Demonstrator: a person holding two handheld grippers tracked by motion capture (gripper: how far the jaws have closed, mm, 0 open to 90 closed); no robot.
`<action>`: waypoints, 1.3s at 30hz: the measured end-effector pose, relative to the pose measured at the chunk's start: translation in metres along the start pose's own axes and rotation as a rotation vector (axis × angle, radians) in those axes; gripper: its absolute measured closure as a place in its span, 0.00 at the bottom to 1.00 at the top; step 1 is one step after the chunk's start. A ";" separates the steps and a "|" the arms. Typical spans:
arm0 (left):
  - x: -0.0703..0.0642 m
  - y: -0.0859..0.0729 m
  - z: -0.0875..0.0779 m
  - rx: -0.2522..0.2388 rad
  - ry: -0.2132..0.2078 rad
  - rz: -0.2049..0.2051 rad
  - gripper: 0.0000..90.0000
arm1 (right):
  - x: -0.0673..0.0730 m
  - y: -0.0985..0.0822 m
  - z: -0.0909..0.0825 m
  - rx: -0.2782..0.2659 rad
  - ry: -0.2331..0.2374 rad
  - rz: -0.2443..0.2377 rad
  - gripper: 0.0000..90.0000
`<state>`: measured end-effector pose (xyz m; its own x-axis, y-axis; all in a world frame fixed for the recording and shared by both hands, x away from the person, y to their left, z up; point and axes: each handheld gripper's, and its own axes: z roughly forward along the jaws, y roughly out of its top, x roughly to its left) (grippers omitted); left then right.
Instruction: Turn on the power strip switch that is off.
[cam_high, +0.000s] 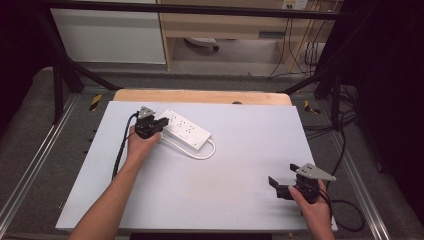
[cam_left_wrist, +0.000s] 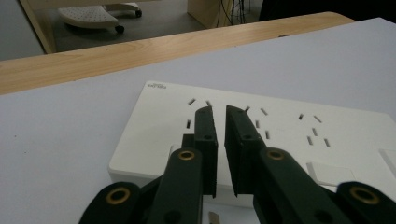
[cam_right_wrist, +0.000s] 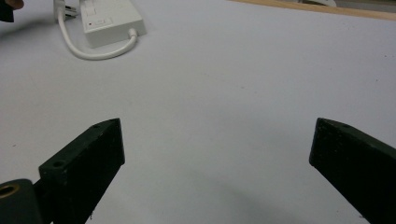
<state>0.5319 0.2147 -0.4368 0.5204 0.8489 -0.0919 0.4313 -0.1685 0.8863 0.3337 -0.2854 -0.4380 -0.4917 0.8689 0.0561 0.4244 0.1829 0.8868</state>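
The bench (cam_high: 225, 190) has a matt, smooth pale top with a light wood edge. The power strip (cam_left_wrist: 289, 135) is smooth white plastic with a slight sheen. Both grippers' jaws look like matt black plastic, set with brass-coloured metal rivets.

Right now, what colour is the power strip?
White, cord included. The power strip shows best in the left gripper view.

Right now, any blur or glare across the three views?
High view: soft, dark corners, no glare on the table. Left gripper view: power strip fairly crisp, the near tool slightly soft. Right gripper view: tool blurred at the edges, faint shadow beneath.
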 end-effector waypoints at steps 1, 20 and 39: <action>0.000 0.000 0.000 -0.002 -0.001 -0.003 0.90 | 0.000 0.000 0.000 0.000 0.000 0.001 0.04; -0.009 0.008 -0.012 -0.018 -0.054 -0.008 0.49 | 0.001 0.000 0.001 0.002 0.004 0.002 0.04; -0.016 0.012 -0.025 -0.007 -0.070 -0.020 0.12 | 0.001 0.001 0.002 0.002 0.010 -0.001 0.04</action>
<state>0.5103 0.2117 -0.4131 0.5619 0.8151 -0.1410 0.4373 -0.1481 0.8870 0.3348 -0.2837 -0.4383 -0.4998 0.8641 0.0600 0.4253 0.1844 0.8861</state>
